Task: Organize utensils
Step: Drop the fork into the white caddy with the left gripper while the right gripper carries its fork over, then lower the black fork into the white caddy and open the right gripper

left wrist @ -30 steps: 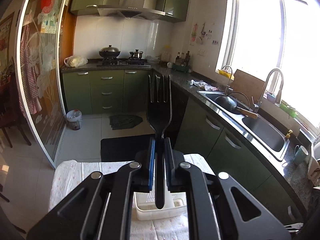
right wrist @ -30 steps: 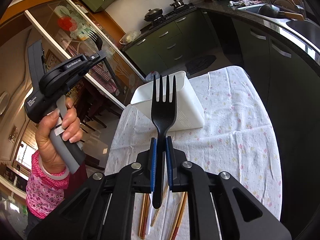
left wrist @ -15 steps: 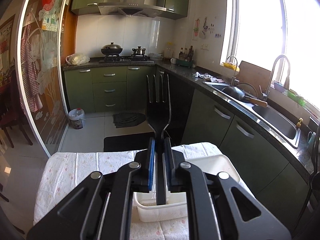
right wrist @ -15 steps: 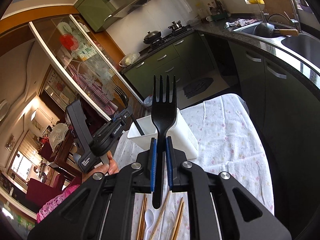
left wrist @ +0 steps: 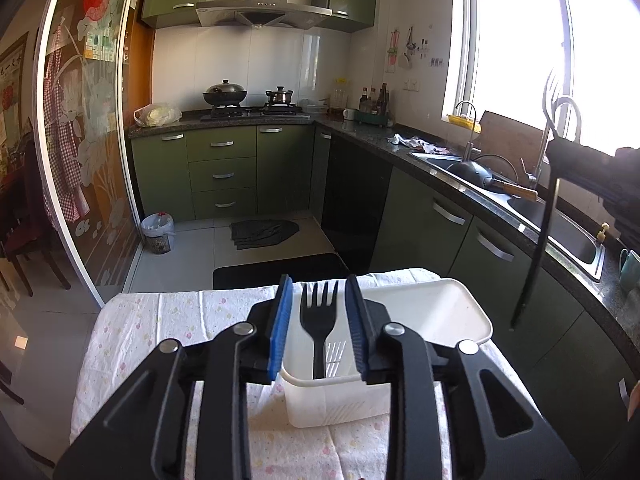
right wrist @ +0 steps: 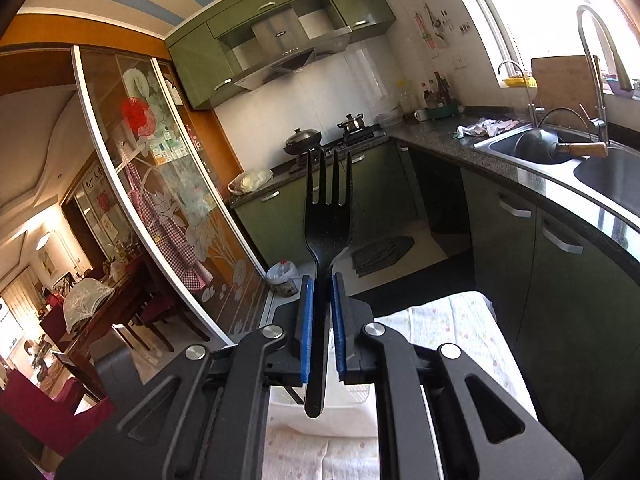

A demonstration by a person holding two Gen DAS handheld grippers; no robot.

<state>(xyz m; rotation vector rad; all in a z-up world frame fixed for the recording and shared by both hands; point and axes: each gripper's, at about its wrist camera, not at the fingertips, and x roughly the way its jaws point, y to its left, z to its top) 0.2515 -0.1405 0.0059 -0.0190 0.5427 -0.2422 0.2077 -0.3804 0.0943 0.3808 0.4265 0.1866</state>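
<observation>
In the left wrist view my left gripper (left wrist: 318, 326) is open above a white plastic bin (left wrist: 440, 312) on the floral tablecloth. A black fork (left wrist: 319, 320) stands inside the bin, tines up, between the spread blue pads and free of them. At the right edge the right gripper (left wrist: 592, 168) holds a second black fork (left wrist: 540, 232) upright above the bin. In the right wrist view my right gripper (right wrist: 321, 332) is shut on that black fork (right wrist: 328, 216), tines up. The bin (right wrist: 352, 396) shows just below the jaws.
The small table with the floral cloth (left wrist: 160, 320) stands in a green kitchen. A counter with a steel sink (left wrist: 560, 224) runs along the right. A glass sliding door (left wrist: 88, 140) is at the left. A bin bag (left wrist: 158, 232) and dark mats (left wrist: 264, 232) lie on the floor.
My left gripper opened and its fork dropped into the white bin. The right gripper rose and tilted up with its fork, now over the bin's right side.
</observation>
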